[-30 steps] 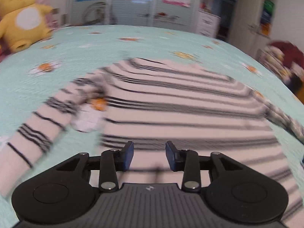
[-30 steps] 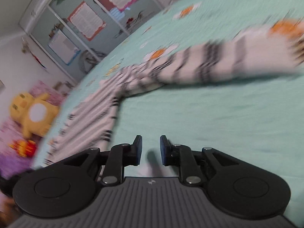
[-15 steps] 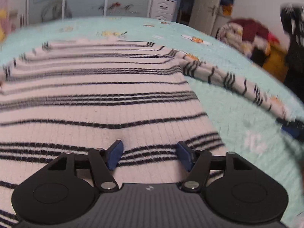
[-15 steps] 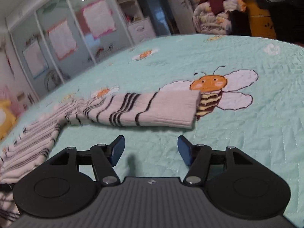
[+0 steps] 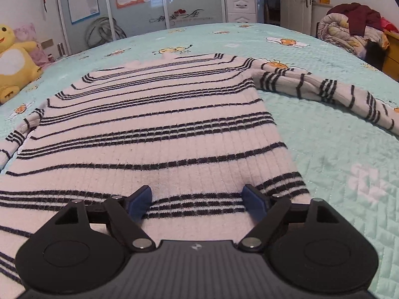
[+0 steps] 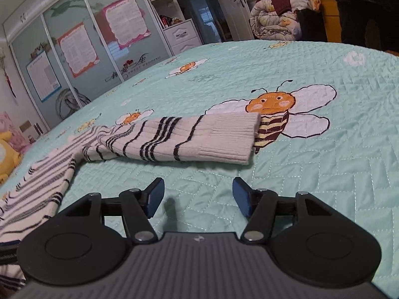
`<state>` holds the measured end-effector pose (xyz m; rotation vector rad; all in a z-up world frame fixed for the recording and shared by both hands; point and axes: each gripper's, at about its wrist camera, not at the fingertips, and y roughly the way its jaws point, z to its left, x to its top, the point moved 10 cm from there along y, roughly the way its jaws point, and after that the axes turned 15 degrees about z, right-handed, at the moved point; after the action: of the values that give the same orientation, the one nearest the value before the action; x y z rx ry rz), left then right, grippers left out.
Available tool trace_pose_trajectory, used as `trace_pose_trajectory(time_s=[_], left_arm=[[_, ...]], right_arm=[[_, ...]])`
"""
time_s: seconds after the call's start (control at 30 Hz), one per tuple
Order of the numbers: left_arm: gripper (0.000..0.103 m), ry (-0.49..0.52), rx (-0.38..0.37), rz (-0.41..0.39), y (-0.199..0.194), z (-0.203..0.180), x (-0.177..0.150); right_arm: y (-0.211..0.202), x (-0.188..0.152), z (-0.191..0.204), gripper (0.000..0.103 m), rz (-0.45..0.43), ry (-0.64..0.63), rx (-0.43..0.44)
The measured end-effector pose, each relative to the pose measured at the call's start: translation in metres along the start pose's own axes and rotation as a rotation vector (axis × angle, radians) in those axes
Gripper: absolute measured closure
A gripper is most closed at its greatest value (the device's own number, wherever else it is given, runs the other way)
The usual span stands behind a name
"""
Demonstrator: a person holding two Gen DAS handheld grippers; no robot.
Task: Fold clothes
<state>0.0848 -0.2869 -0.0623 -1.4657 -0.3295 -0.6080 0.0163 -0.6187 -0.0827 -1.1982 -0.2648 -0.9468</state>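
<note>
Left wrist view. The sweater [image 5: 149, 129] lies flat on the bed [image 5: 336, 149], face up, collar at the far end, its right sleeve [image 5: 324, 89] stretched out to the side. The left gripper [image 5: 197, 200] hangs low over the hem end near the right edge; its jaws have just been opening and now stand wide, with the knit beneath them but nothing clamped. Risk: closing from this position would probably pinch only the top layer of the ribbed knit, so a lift would peel the front from the back and wrinkle the body rather than fold it. A grip this far in from the corner may also drag the hem askew.

Right wrist view. The sleeve [image 6: 174, 139] lies across the quilt, its cuff [image 6: 232, 139] resting on a printed bee [image 6: 274, 109]. The right gripper [image 6: 198, 195] sits short of the cuff, over bare quilt, its jaws having just spread apart, and it holds nothing. Risk: a closure here catches the quilt or nothing at all; a shallow bite on the cuff edge could slip off mid-fold, and the soft sleeve could twist if pulled from one edge only.
</note>
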Motion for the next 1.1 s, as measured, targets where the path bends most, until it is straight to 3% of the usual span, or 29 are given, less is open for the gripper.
trace_pose_trajectory(time_s=[0.33, 0.57, 0.7, 0.97, 1.1], left_arm=[[0.010, -0.032, 0.012, 0.028, 0.002, 0.003, 0.001], [0.008, -0.038, 0.003, 0.038, 0.004, 0.004, 0.002], [0.007, -0.041, 0.004, 0.042, 0.005, 0.004, 0.002], [0.007, -0.041, -0.003, 0.048, 0.006, 0.004, 0.002], [0.007, -0.040, -0.004, 0.045, 0.006, 0.004, 0.002]], right_arm=[[0.000, -0.001, 0.001, 0.041, 0.003, -0.009, 0.000], [-0.015, -0.003, 0.020, 0.041, -0.048, -0.082, -0.003], [-0.035, -0.014, 0.064, 0.041, -0.064, -0.169, 0.073], [-0.063, -0.078, 0.180, 0.044, 0.088, -0.274, 0.422], [-0.049, -0.112, 0.193, 0.058, 0.183, -0.347, 0.411]])
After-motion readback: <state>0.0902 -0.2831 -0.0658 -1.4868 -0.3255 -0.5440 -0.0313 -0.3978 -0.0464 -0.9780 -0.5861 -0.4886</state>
